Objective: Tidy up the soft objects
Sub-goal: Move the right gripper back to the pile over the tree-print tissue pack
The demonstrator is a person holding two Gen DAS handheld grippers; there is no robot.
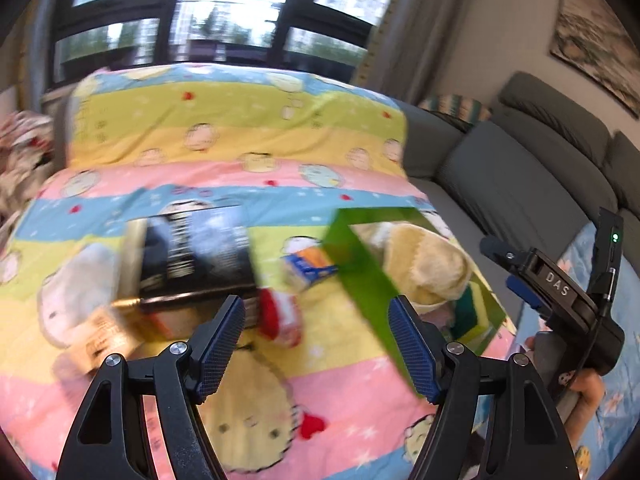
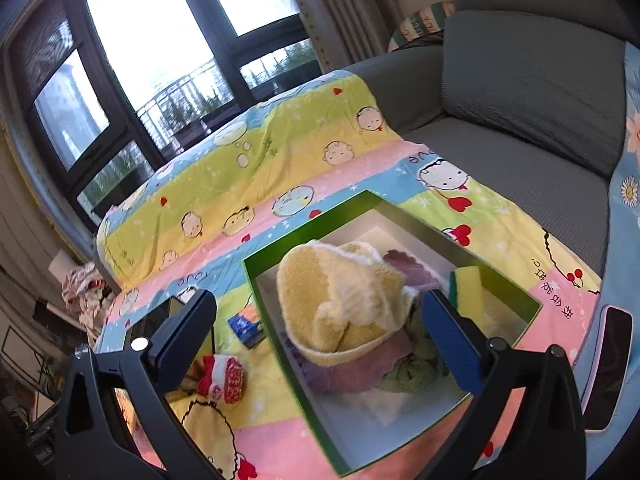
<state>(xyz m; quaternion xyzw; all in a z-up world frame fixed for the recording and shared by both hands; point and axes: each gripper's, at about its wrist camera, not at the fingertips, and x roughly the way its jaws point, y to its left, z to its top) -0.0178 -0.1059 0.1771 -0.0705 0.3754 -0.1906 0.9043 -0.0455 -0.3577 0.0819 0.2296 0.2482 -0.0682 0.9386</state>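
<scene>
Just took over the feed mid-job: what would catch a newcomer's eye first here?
The green box sits on the bright cartoon quilt, heaped with a yellow towel, purple cloth and a sponge. Left of it lie a red-and-white sock and a small blue-orange packet. The right gripper hovers open over the box; the left gripper is open too.

You see a cartoon-printed quilt (image 2: 288, 152) in pink, yellow, blue and green stripes spread over a grey sofa (image 2: 532, 92). On the quilt's left part lies a black book (image 1: 196, 252), blurred, and near it a small orange and blue packet (image 1: 310, 266). Behind the quilt's far edge stands a dark-framed window (image 2: 160, 60) with a curtain (image 2: 344, 12) beside it. A framed picture (image 1: 596, 36) hangs above the sofa.
</scene>
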